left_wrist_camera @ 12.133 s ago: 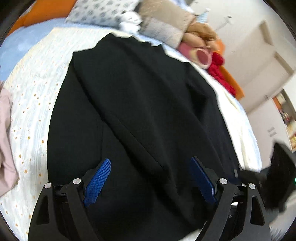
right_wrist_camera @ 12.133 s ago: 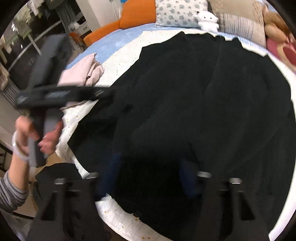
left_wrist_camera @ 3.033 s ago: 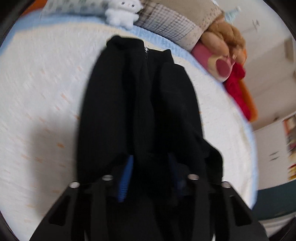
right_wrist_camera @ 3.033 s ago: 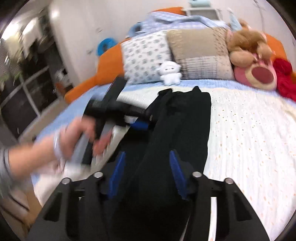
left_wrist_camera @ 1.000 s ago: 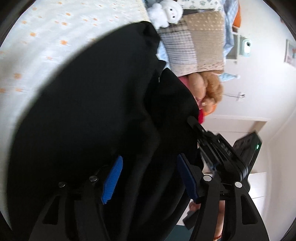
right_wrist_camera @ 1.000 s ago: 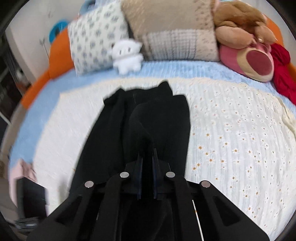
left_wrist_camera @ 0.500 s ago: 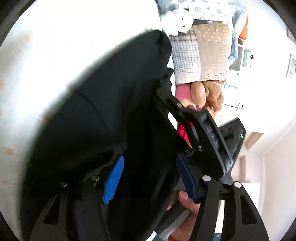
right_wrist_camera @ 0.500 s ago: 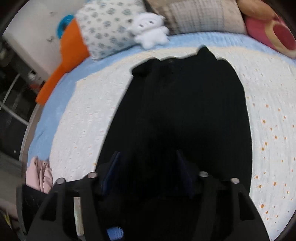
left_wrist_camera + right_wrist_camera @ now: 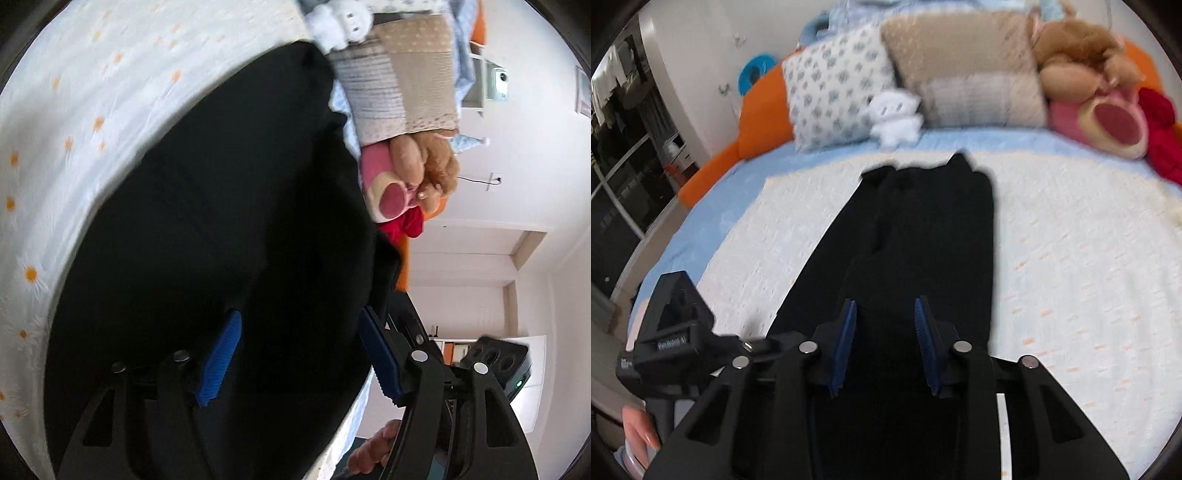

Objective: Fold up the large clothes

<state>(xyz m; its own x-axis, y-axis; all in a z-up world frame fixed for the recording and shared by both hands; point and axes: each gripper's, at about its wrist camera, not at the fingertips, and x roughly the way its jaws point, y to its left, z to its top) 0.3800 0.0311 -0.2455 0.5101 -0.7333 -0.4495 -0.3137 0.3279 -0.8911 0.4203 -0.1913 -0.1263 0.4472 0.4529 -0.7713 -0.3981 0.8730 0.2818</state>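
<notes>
On the bed's white daisy-print cover [image 9: 1071,258] lies a black garment [image 9: 923,236], folded lengthwise into a long narrow strip that runs from the near edge of the bed toward the pillows. Its far end, with two small peaks of cloth, stops just short of a white plush toy [image 9: 895,118], which sits in front of a patterned pillow [image 9: 838,85] and a beige pillow [image 9: 964,70]. To the right of these are a brown plush bear [image 9: 1082,55] and a pink plush [image 9: 1108,122], with something red [image 9: 1161,129] beside them.

The right claw [image 9: 884,332] hangs over the near end of the garment. Its blue pads [image 9: 844,347] stand partly apart after just closing inward; black cloth shows between them, but whether they press on it cannot be told, as the picture is blurred.

In the left wrist view, the left claw [image 9: 299,354] is tilted sideways over the same garment [image 9: 221,221], which fills most of the picture. Its blue pads [image 9: 219,358] stand well apart, with dark cloth spread between and beneath them; no pinch on the cloth is visible. Behind its right finger, part of a person's hand [image 9: 373,450] shows. The left claw's black body [image 9: 676,343] also appears at the lower left of the right wrist view, with fingertips of a hand [image 9: 639,432] below it.
</notes>
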